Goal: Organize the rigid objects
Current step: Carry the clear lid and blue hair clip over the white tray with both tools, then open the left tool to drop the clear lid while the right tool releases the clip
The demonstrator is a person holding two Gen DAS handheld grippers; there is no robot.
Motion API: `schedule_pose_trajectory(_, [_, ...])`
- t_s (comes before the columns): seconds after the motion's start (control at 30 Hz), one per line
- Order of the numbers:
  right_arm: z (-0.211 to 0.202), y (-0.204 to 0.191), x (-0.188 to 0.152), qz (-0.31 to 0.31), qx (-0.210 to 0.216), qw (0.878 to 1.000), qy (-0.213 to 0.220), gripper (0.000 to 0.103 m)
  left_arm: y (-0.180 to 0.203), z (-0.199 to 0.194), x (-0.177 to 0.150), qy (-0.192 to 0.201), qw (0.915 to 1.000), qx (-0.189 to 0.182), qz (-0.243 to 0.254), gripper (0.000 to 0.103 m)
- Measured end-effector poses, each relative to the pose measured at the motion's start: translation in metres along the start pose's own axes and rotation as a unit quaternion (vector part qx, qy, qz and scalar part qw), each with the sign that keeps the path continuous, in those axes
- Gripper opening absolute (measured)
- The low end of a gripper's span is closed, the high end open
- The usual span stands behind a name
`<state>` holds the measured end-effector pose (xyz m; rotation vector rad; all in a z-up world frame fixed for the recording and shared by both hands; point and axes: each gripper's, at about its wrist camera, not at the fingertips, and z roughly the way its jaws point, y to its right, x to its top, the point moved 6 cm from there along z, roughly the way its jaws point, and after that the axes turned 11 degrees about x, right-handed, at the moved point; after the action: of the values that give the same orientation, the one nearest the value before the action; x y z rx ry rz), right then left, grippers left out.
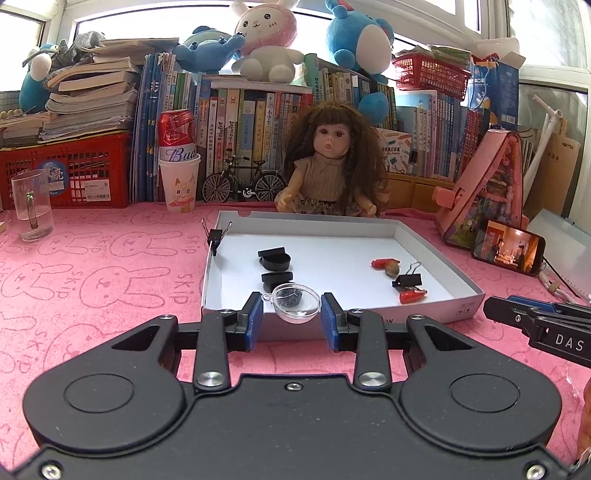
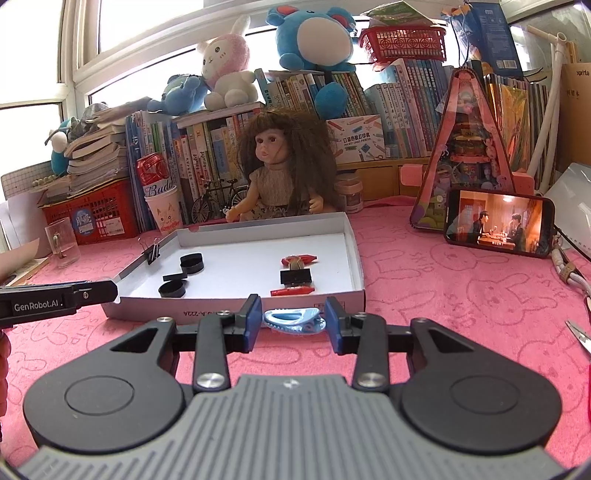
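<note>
1. We see the left gripper (image 1: 291, 312) partly closed, its blue pads clamping a clear plastic capsule half (image 1: 291, 303) above the near wall of the white tray (image 1: 436, 254).
2. We see the right gripper (image 2: 293, 319) partly closed on a light-blue clip (image 2: 293, 320), above the pink cloth (image 2: 443, 295) just before the tray.
3. The tray holds black round cases (image 1: 275, 260), a binder clip (image 1: 406, 281) and red pieces (image 1: 413, 295).

You face a table under a pink bunny-print cloth (image 1: 92, 266). Far behind it, rows of books (image 1: 251, 125) line the back, soft toys (image 1: 266, 40) on top — bright windows (image 1: 147, 18) above pour daylight in.
</note>
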<state>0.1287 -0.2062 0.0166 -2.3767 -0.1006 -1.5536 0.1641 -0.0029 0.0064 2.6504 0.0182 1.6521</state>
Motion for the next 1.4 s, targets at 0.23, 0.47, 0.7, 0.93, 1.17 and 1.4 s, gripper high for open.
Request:
schedule_pose_trajectory(0.23, [0.016, 0.001, 0.013, -0.009, 0.001, 1.0, 0.003, 0.042, 0.002, 0.019, 0.015, -0.002, 1.0, -0.005, -0.008, 0.032])
schedule_pose_trajectory(0.47, [0.042, 0.01, 0.031, -0.008, 0.002, 1.0, -0.004, 0.042, -0.004, 0.053, 0.037, -0.021, 0.9994, -0.008, -0.027, 0.032])
schedule_pose_trajectory(0.7, [0.078, 0.028, 0.059, 0.021, 0.013, 1.0, -0.018, 0.042, -0.008, 0.098, 0.067, -0.046, 0.9976, -0.008, -0.052, 0.032])
schedule_pose_trajectory(0.93, [0.124, 0.048, 0.074, 0.051, 0.021, 0.998, -0.044, 0.042, 0.003, 0.147, 0.08, -0.069, 0.9968, 0.005, -0.041, 0.032])
schedule_pose_trajectory(1.17, [0.167, 0.066, 0.074, 0.1, 0.039, 0.991, -0.079, 0.042, 0.01, 0.186, 0.078, -0.089, 0.9955, 0.016, -0.028, 0.032])
schedule_pose_trajectory(1.4, [0.193, 0.066, 0.065, 0.09, 0.032, 0.99, -0.107, 0.042, 0.014, 0.212, 0.07, -0.109, 0.9935, 0.02, -0.024, 0.032])
